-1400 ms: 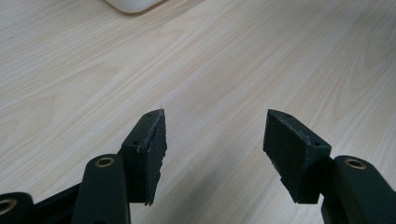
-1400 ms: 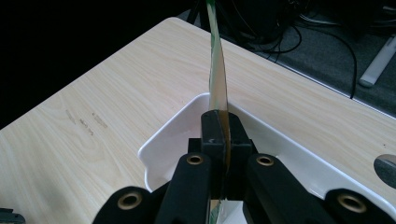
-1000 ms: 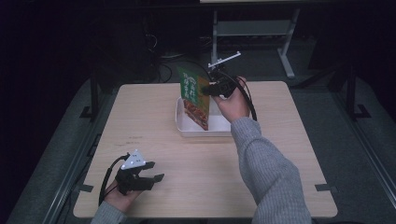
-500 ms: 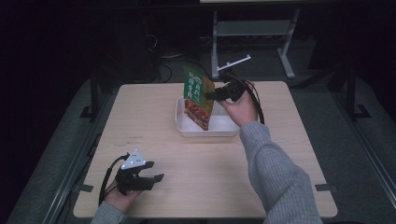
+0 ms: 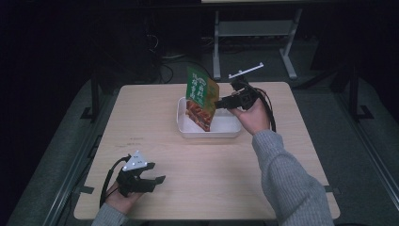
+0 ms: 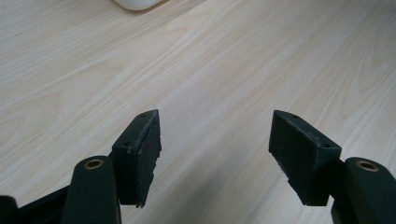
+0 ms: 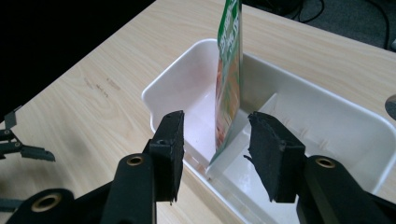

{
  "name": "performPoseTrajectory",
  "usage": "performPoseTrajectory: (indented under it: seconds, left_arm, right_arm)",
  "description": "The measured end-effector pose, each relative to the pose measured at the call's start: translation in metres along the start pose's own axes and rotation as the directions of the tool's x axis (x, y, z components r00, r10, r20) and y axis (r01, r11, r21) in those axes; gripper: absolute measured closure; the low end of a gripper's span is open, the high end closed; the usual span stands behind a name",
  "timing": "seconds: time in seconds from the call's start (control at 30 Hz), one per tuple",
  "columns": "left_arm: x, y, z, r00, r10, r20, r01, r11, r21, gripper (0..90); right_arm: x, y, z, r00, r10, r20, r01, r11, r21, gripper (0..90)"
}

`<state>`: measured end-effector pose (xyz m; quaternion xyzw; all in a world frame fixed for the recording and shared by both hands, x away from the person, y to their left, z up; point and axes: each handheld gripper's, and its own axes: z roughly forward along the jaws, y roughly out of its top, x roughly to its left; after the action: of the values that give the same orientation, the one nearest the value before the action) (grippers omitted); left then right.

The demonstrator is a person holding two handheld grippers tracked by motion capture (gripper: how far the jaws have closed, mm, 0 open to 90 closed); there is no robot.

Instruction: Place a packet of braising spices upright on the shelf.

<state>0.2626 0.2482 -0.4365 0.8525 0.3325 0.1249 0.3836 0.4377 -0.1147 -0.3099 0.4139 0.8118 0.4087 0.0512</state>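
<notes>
At the near left of the wooden table [image 5: 155, 127], the left gripper [image 5: 151, 180] is resting low over the bare top in the person's left hand [image 5: 120, 200]. In the left gripper view its jaws are standing wide apart with nothing between them, only wood grain beyond, and they have just been opening a little further. A rounded white edge is showing at the top of that view, too cropped to identify.

Moving toward the middle, a white plastic bin [image 5: 188, 132] is sitting on the table. A low partition is dividing its inside; in the right gripper view the near wall [image 7: 161, 93] and this divider are plain to see.

A green snack pouch [image 5: 201, 98] is standing in the bin, tilted, its lower edge down inside and its top rising well above the rim. In the right gripper view the pouch [image 7: 229, 79] is showing edge-on, its bottom corner meeting the bin's floor beside the partition.

To the right, the right gripper [image 5: 220, 103] is hovering just beside the pouch, carried by the right hand [image 5: 254, 117]. Its jaws have just been opening: the pouch is standing between them, yet the pads [image 7: 172, 140] are parted from it on both sides, so the grasp is released.
</notes>
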Motion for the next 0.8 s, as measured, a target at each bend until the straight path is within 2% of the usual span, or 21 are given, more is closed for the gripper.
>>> performPoseTrajectory:
  seconds: [0.8]
  left_arm:
    - [0.001, 0.000, 0.001, 1.0000, -0.002, -0.001, 0.002, 1.0000, 0.004, 33.7]
  right_arm:
    - [-0.008, -0.031, -0.015, 0.9991, 0.017, -0.040, -0.016, 1.000, 0.008, 53.3]
